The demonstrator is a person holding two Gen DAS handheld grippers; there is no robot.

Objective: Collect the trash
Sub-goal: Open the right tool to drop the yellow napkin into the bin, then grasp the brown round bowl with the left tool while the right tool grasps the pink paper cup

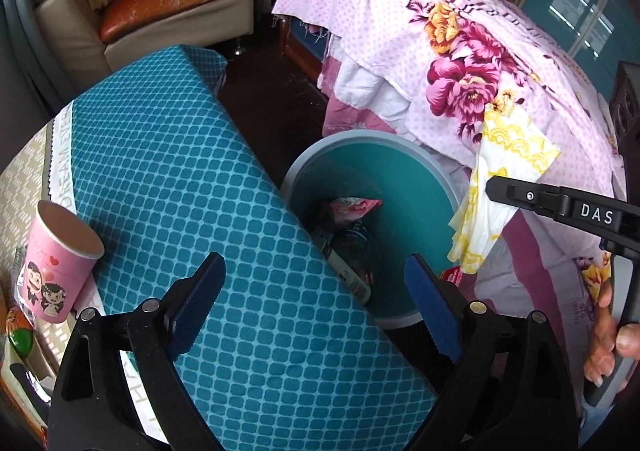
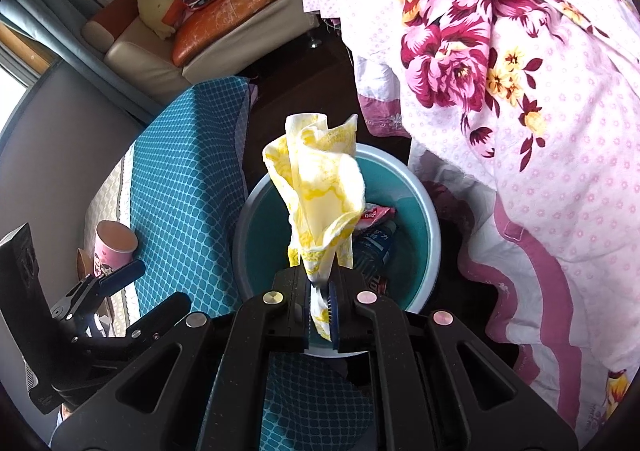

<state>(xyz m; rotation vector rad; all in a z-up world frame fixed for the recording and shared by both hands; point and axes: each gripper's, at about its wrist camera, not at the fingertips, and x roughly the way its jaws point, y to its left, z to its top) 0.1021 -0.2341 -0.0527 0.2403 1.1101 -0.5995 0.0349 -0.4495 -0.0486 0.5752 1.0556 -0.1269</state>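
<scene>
A teal trash bin (image 1: pixel 400 167) with a grey rim stands on the dark floor between a blue-covered table and a bed; it also shows in the right wrist view (image 2: pixel 416 227). Wrappers and a bottle (image 1: pixel 348 235) lie inside. My right gripper (image 2: pixel 320 295) is shut on a yellow-and-white paper napkin (image 2: pixel 320 187) and holds it above the bin's rim; the napkin also shows in the left wrist view (image 1: pixel 500 171). My left gripper (image 1: pixel 316 291) is open and empty over the table edge beside the bin. A pink paper cup (image 1: pixel 56 259) stands on the table at left.
The table with a blue patterned cloth (image 1: pixel 192 179) sits left of the bin. A bed with a pink floral blanket (image 1: pixel 460 51) hangs close on the right. A beige sofa (image 1: pixel 160 3) with cushions stands at the back.
</scene>
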